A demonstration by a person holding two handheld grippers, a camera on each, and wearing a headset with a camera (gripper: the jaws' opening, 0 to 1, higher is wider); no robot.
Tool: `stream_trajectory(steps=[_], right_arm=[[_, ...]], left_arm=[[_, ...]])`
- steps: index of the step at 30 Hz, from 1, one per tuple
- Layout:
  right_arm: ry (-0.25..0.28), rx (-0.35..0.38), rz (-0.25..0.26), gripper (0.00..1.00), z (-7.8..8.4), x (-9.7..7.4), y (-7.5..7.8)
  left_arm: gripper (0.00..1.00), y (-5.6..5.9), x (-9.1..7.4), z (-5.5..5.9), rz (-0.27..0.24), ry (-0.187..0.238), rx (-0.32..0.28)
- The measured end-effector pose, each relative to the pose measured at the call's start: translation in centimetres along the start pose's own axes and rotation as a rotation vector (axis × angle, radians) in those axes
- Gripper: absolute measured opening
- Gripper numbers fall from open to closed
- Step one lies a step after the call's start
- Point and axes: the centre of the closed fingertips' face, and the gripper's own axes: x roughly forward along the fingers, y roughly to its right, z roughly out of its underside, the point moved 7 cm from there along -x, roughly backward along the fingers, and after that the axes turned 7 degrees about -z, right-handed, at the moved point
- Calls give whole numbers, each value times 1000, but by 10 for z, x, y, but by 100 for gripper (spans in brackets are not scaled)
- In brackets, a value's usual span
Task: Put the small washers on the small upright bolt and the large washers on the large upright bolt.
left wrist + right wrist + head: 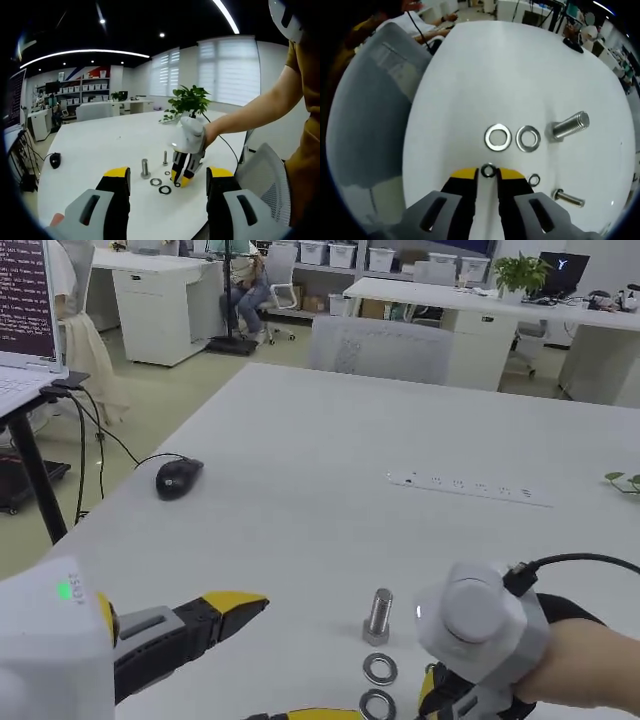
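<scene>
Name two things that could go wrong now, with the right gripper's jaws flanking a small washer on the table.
1. The small washer lies flat between the tips of the right gripper; such a thin ring may slip or flick away when pinched.
2. The second small washer and the small bolt sit close beside those jaws; a careless lift could knock them.

the table (520, 65) is white, the large bolt (568, 126) and large washers (498, 137) beside it silver, the small washer (488, 170) dull grey, the right gripper (488, 174) black with yellow tips, the mouse (179, 477) black.
</scene>
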Motion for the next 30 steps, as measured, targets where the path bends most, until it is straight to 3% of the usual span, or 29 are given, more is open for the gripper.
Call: stream_trajectory(steps=[5, 16, 30], right_arm=[[-29, -68, 6, 15, 0, 0, 0], [-41, -123, -10, 15, 1, -1, 0], [-41, -109, -2, 12, 1, -2, 0]], left_arm=[[61, 0, -1, 1, -8, 2, -7], [61, 0, -1, 0, -15, 2, -7], [61, -2, 1, 1, -15, 1, -3]])
